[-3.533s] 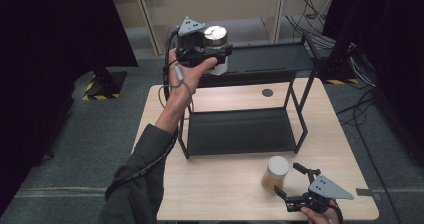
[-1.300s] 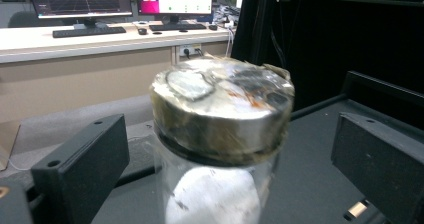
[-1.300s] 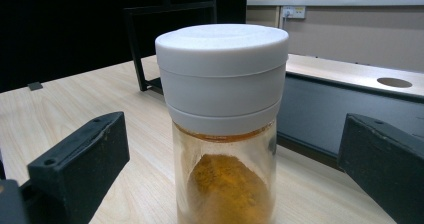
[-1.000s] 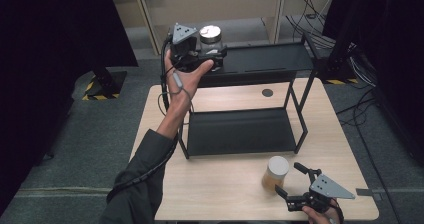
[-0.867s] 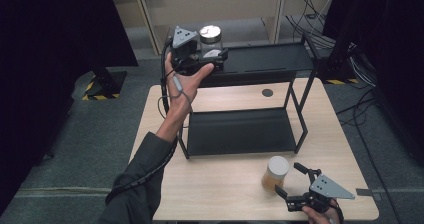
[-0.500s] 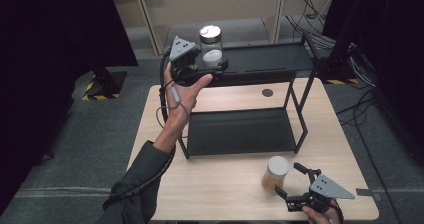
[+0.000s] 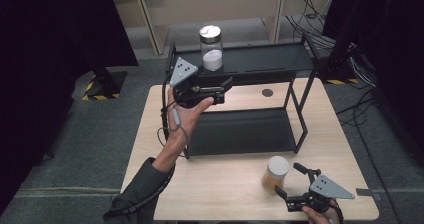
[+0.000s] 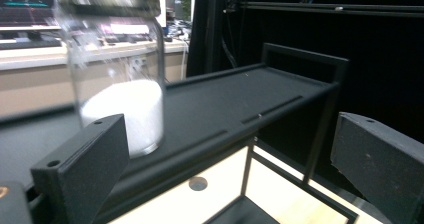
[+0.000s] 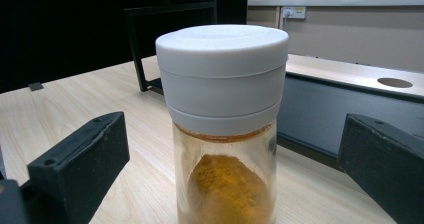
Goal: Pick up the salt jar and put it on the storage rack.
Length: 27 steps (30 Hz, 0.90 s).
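Observation:
A glass jar of white powder (image 7: 210, 48) with a metal lid stands upright at the left end of the black rack's top shelf (image 7: 267, 59). My left gripper (image 7: 225, 90) hovers open just in front of and below it, apart from the glass. In the left gripper view the jar (image 8: 120, 89) stands beyond the left finger (image 8: 82, 169), blurred. Near the table's front right stands a jar of orange powder (image 7: 276, 173) with a white lid. My right gripper (image 7: 286, 179) is open beside it; that jar (image 9: 224, 114) sits between the wide-apart fingers (image 9: 75, 159), untouched.
The two-tier black rack takes up the middle and back of the wooden table (image 7: 220, 184); its lower shelf (image 7: 240, 131) is bare. A round hole (image 7: 267, 92) is in the tabletop behind the rack. Cables and black curtains lie beyond the table's edges.
The left gripper set the white-powder jar on the top shelf, opened, and drew back down toward the person. The right gripper and orange jar have not moved.

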{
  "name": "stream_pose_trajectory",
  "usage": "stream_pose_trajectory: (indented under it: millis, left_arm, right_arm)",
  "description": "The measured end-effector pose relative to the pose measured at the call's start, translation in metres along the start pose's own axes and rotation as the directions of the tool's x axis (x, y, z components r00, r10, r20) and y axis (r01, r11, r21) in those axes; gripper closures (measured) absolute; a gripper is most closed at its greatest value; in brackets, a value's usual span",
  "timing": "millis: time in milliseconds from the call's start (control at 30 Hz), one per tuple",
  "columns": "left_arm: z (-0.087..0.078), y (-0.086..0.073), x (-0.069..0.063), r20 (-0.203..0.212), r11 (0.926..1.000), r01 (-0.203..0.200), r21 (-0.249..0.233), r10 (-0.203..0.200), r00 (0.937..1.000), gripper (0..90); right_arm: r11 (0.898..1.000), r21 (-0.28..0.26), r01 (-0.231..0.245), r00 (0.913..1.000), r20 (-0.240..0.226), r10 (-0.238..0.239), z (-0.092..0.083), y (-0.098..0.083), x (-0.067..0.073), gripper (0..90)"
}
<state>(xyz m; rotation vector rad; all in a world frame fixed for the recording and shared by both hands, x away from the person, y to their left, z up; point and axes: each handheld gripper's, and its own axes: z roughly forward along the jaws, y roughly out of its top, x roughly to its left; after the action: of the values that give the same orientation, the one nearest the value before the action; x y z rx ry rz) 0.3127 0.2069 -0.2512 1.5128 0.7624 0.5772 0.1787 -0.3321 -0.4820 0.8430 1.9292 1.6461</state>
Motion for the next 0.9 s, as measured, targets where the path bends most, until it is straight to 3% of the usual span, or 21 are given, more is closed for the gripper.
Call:
stream_pose_trajectory:
  millis: [433, 700, 900]
  left_arm:
    - [-0.003, -0.045, -0.009, 0.054, 0.9999, -0.015, 0.009, 0.014, 0.9984, 1.4]
    - [-0.013, -0.070, -0.010, 0.097, 0.9999, 0.010, -0.007, -0.009, 0.9952, 1.5]
    - [-0.022, -0.083, -0.012, 0.123, 1.0000, 0.006, -0.006, -0.005, 0.9924, 1.5]
  right_arm:
    - [1.000, 0.000, -0.002, 1.0000, 0.002, 0.002, 0.000, 0.000, 0.000, 0.4]
    - [1.000, -0.001, 0.000, 1.0000, 0.001, 0.000, 0.000, 0.000, -0.001, 0.4]
    - [1.000, 0.001, 0.000, 1.0000, 0.000, 0.000, 0.001, 0.000, 0.000, 0.4]
